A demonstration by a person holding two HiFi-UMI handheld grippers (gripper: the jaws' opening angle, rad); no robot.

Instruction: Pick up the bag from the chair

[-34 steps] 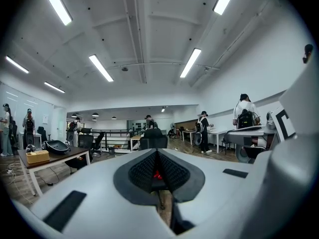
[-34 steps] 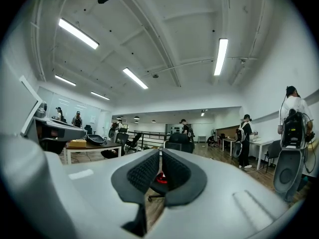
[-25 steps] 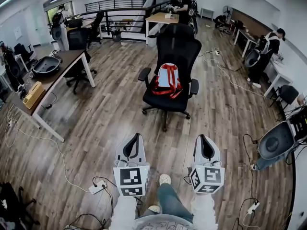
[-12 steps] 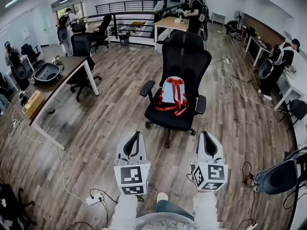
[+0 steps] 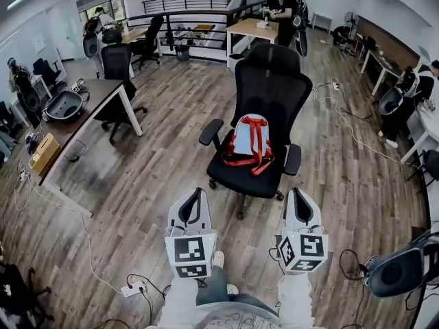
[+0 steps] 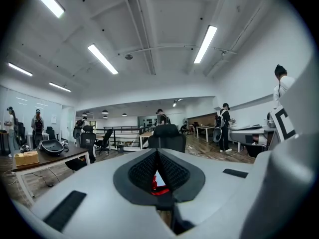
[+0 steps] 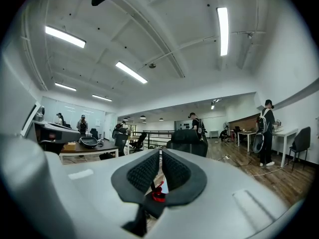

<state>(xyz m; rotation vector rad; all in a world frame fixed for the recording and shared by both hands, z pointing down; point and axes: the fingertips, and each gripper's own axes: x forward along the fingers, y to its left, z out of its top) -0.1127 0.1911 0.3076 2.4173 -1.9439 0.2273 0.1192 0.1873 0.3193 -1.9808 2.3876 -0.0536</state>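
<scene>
Since a sec ago the black mesh office chair (image 5: 273,88) has come closer in the head view and sits larger, so the person has walked up to it. The light-blue bag with red straps (image 5: 250,139) hasn't shifted. It stands upright on the chair seat, leaning on the backrest, straps facing out, btwn the two armrests.

Both claws are held as before, low and short of the chair's front edge, well apart from the bag. The left claw (image 5: 198,195) is clenched, pads meeting at the tips, nothing in it. The right claw (image 5: 295,193) is drawn in to a hairline slit, also empty. The bag peeks through both in the gripper views, so they're aimed at it. Judgement: approach abt done, reach not begun. The claws will need to spread before taking a strap or the top.

The wooden floor (image 5: 158,177) in front of the chair is bare, so nothing blocks the way.
- **Left of chair:** a long dark-topped bench (image 5: 92,105) w/ a black bowl-shaped shell (image 5: 63,105) and a yellow box (image 5: 43,153). A second black chair (image 5: 116,81) is tucked at it.
- **Right of chair:** a white cable (image 5: 357,136) trails over the floor.
- **Behind chair:** a dark railing (image 5: 185,5) and a person w/ a backpack (image 5: 291,9).

Watch-outs: the armrests crowd the bag's sides, and the chair is on castors, so it may roll if pushed.
</scene>
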